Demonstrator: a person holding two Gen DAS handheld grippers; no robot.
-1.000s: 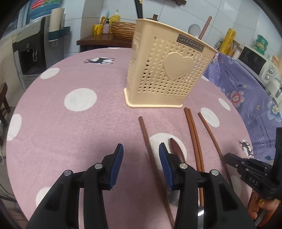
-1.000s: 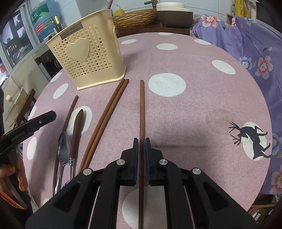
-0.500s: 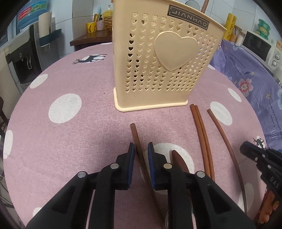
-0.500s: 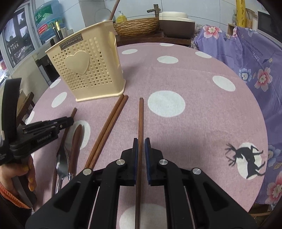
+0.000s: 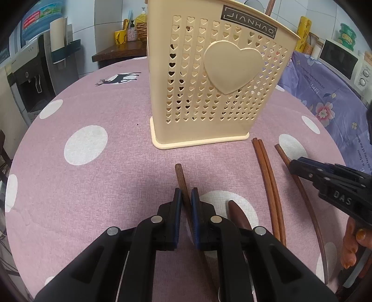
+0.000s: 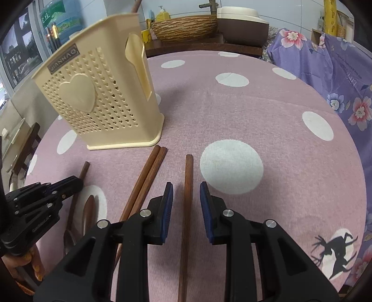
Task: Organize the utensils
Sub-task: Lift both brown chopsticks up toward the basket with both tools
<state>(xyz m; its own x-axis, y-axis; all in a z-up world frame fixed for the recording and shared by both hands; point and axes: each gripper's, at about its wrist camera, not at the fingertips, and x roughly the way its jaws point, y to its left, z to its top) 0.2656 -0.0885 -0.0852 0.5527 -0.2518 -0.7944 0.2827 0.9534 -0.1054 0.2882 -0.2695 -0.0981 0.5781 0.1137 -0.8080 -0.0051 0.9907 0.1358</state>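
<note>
A cream perforated utensil holder (image 5: 216,88) with a heart stands on the pink dotted table (image 5: 93,176); it also shows in the right wrist view (image 6: 102,104). My left gripper (image 5: 186,197) is shut on a brown chopstick (image 5: 180,176) lying on the table. My right gripper (image 6: 186,192) is open, its pads either side of another brown chopstick (image 6: 187,185) that lies between them. A pair of chopsticks (image 6: 146,183) lies between the two grippers, also in the left wrist view (image 5: 267,176). A wooden-handled spoon (image 5: 237,213) lies beside my left gripper.
A chopstick sticks up out of the holder (image 5: 269,7). A purple floral cloth (image 6: 337,76) covers furniture on the right. A wicker basket (image 6: 186,27) and a cooker (image 6: 241,25) stand on a sideboard behind the table.
My right gripper has opened and let go of its chopstick, which lies on the table. My left gripper closed on its chopstick and moved nearer the holder.
</note>
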